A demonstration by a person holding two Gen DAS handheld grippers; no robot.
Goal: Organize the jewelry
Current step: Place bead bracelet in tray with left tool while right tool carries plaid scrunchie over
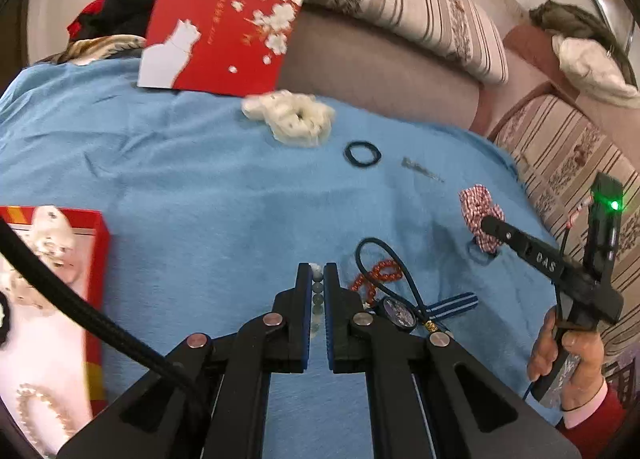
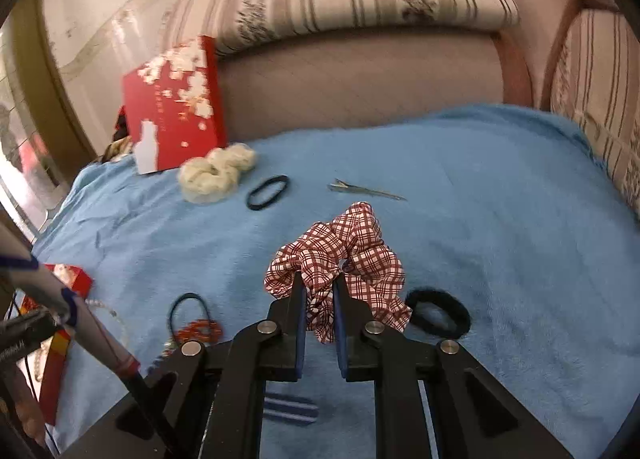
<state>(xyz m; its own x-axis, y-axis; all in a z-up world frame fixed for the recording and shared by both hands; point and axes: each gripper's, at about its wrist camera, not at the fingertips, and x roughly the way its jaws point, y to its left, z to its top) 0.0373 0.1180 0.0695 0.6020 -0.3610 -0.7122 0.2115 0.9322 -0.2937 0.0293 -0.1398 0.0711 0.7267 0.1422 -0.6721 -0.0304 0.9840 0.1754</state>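
Closest to the left camera, the left tongs (image 1: 318, 271) are pressed together on a string of pale beads (image 1: 317, 291), which runs down the narrow slot between the blue pads. Just right of them on the blue blanket (image 1: 200, 187) lie a dark cord loop (image 1: 384, 259), a cluster of red beads (image 1: 376, 277) and a blue-and-white striped ribbon (image 1: 460, 305). At the left edge sits an open red box (image 1: 98, 259) with a white lining and a pearl strand (image 1: 40, 407) inside. Farther back on the blanket are a cream scrunchie (image 1: 294, 115), a thin black hair tie (image 1: 362, 154) and a metal hair clip (image 1: 420, 171), with a red lid printed with white blossoms (image 1: 224, 27) leaning against the sofa's back cushion (image 1: 420, 7). The right tongs (image 2: 320, 283) pinch a red-and-white checked scrunchie (image 2: 352, 247), whose fabric is bunched between the pads and spills out on both sides. A thick black hair band (image 2: 438, 313) lies on the blanket just right of that scrunchie. In the left view a hand (image 1: 568, 355) in a red sleeve with a pink cuff grips the handle of the right tool, where a green light glows.
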